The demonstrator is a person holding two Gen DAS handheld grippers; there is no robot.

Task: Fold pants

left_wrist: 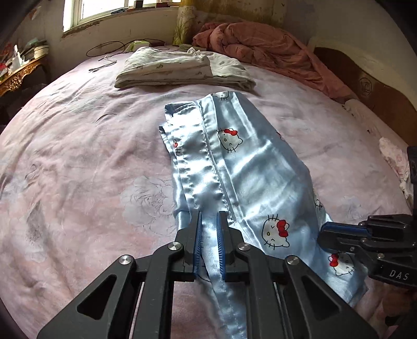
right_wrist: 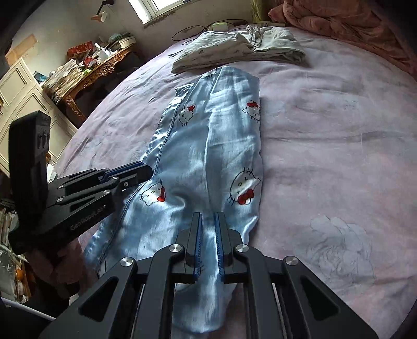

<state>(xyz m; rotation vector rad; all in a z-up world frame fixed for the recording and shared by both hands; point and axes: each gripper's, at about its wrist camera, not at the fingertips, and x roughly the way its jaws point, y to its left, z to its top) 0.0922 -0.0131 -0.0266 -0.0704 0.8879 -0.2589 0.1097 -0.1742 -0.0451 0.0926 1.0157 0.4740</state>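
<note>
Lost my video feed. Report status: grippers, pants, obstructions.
Left gripper and right gripper both shut on blue satin pants. Pants stretched lengthwise on pink bedsheet. Folded grey garment beyond far end, apparently not touching.

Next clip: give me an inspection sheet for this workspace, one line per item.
Surface: bed with pink sheet, wrinkled.
Job's things: blue satin pants with cat print, lying lengthwise, near end lifted.
Clutter: folded pale garment beyond the pants; bunched pink quilt at the far right.
Grippers: left gripper shut on the pants' seamed edge; right gripper shut on the pants' near end.
Cables: black cable looped near the window wall.
Surroundings: window; gilded side table stacked with papers.
</note>
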